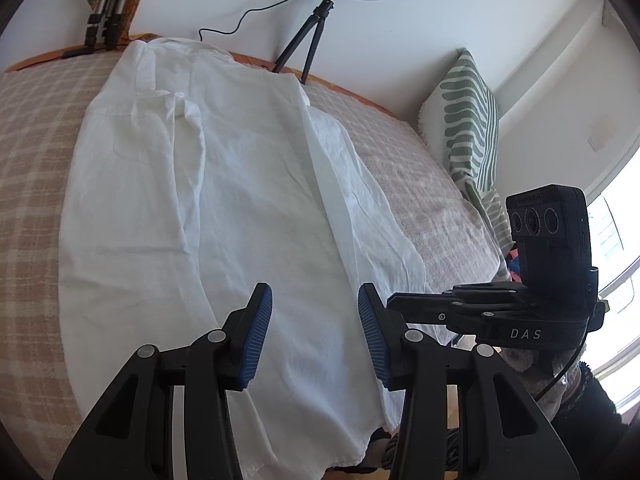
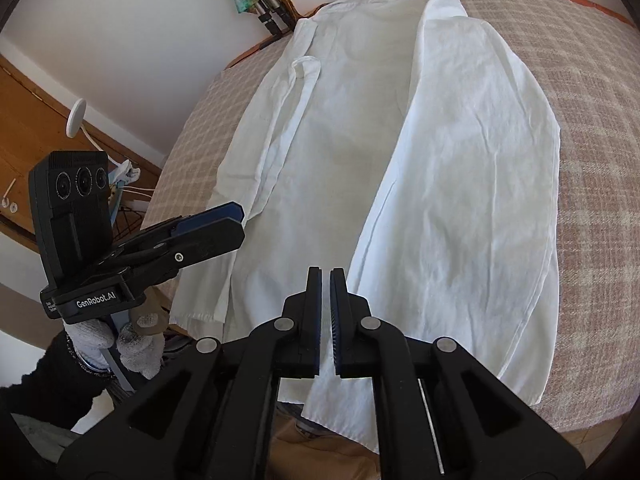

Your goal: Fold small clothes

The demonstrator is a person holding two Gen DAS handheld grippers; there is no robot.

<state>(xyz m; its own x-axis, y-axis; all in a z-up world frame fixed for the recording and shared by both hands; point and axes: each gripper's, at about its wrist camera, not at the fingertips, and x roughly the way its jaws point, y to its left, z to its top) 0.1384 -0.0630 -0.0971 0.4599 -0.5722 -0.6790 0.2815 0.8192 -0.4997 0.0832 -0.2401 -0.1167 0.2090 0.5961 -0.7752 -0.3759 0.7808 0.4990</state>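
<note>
A white shirt [image 1: 208, 184] lies spread on a beige checked bedspread [image 1: 28, 152], collar at the far end, hem hanging over the near edge. Its sides are folded in over the middle. My left gripper [image 1: 315, 332] is open above the hem area, holding nothing. It also shows in the right wrist view [image 2: 230, 220] at the shirt's [image 2: 460, 184] left edge. My right gripper [image 2: 325, 308] is shut, jaws nearly touching, empty, above the shirt's lower middle. In the left wrist view the right gripper [image 1: 394, 302] sits just right of my left fingers.
A ring light on a black tripod [image 1: 316, 28] stands behind the bed. A green patterned pillow [image 1: 468, 120] leans at the right. Folded stands [image 1: 104, 20] lean at the far left corner. A wooden cabinet [image 2: 36, 128] is at the left. A bright window [image 1: 616, 264] is right.
</note>
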